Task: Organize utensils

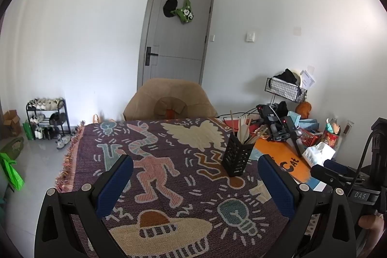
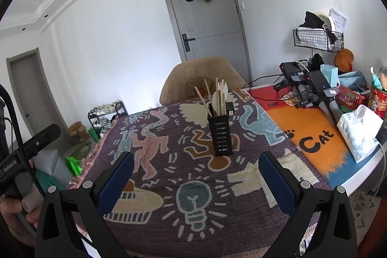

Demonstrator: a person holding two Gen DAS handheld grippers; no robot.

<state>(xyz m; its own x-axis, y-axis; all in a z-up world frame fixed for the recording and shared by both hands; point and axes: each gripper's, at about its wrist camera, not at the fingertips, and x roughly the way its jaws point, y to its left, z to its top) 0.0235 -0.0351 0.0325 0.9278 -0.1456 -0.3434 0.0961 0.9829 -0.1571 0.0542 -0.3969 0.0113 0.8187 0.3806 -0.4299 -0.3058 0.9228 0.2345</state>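
Note:
A black slotted utensil holder (image 1: 236, 157) (image 2: 220, 134) stands upright on the patterned table cloth (image 1: 154, 185) (image 2: 169, 185). Pale wooden utensils (image 1: 243, 129) (image 2: 219, 97) stick out of its top: chopsticks, a spoon and a fork. My left gripper (image 1: 194, 161) hangs open above the cloth, the holder ahead and slightly right of it. My right gripper (image 2: 196, 158) is open too, with the holder just beyond its blue pads (image 2: 117, 178). Neither holds anything. In the right wrist view the other gripper's body (image 2: 29, 144) shows at the left edge in a hand.
An orange mat (image 2: 314, 137) covers the table's right side, with a tissue pack (image 2: 360, 132), a red basket (image 2: 350, 98), black devices with cables (image 2: 312, 86) and a red tin (image 2: 378, 100). A tan chair (image 1: 169, 100) sits at the far edge. A shoe rack (image 1: 47, 117) stands by the wall.

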